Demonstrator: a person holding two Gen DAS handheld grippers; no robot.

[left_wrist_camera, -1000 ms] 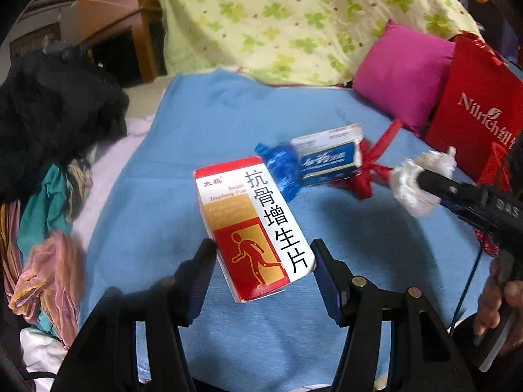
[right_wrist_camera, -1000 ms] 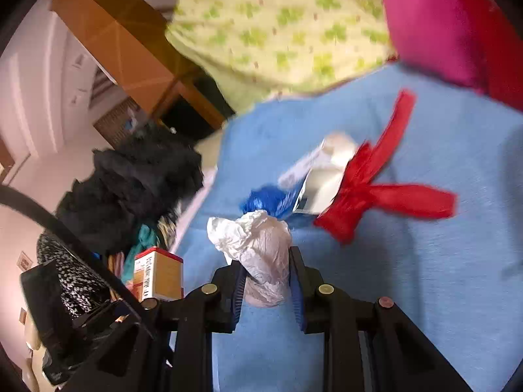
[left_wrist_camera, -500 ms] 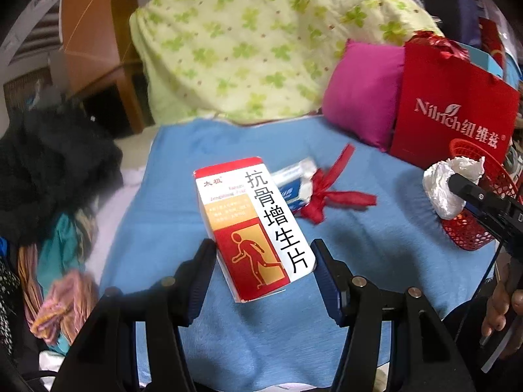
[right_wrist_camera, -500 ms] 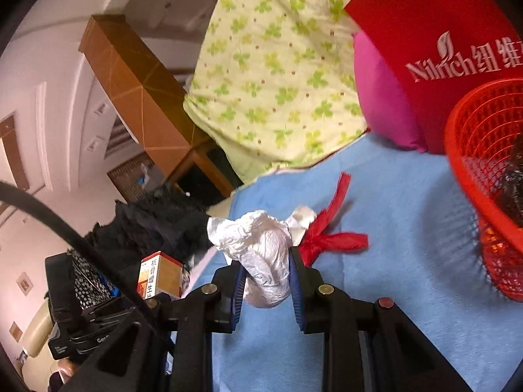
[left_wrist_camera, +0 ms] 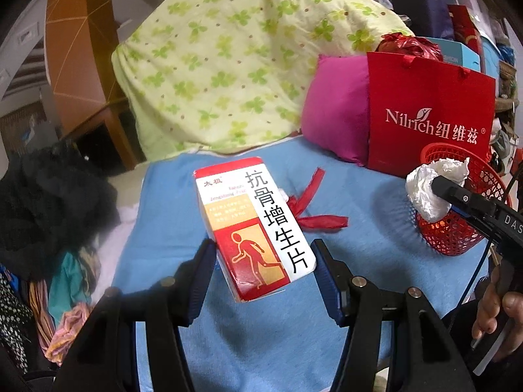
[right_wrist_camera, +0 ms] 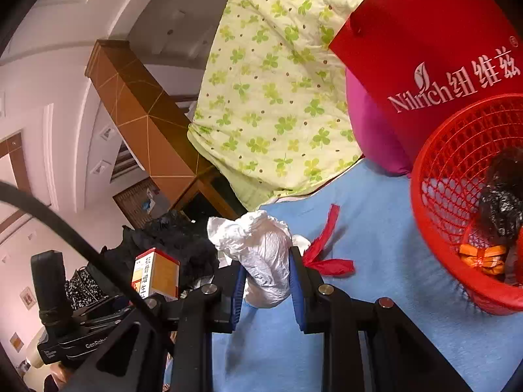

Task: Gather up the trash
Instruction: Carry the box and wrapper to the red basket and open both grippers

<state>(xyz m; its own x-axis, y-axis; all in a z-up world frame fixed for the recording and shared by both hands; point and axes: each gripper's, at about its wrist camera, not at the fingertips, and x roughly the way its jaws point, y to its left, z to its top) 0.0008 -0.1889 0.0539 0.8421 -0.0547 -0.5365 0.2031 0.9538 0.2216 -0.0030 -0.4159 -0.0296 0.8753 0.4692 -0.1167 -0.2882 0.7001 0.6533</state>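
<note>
Left wrist view looks forward and down along its hand-held gripper [left_wrist_camera: 263,271] over the blue bed [left_wrist_camera: 359,196], close up. Right wrist view looks nearly level along its own hand-held gripper [right_wrist_camera: 266,284], tilted, from the right. Both share the red basket [left_wrist_camera: 457,241], red bag [right_wrist_camera: 425,32], green quilt [left_wrist_camera: 245,65].
</note>
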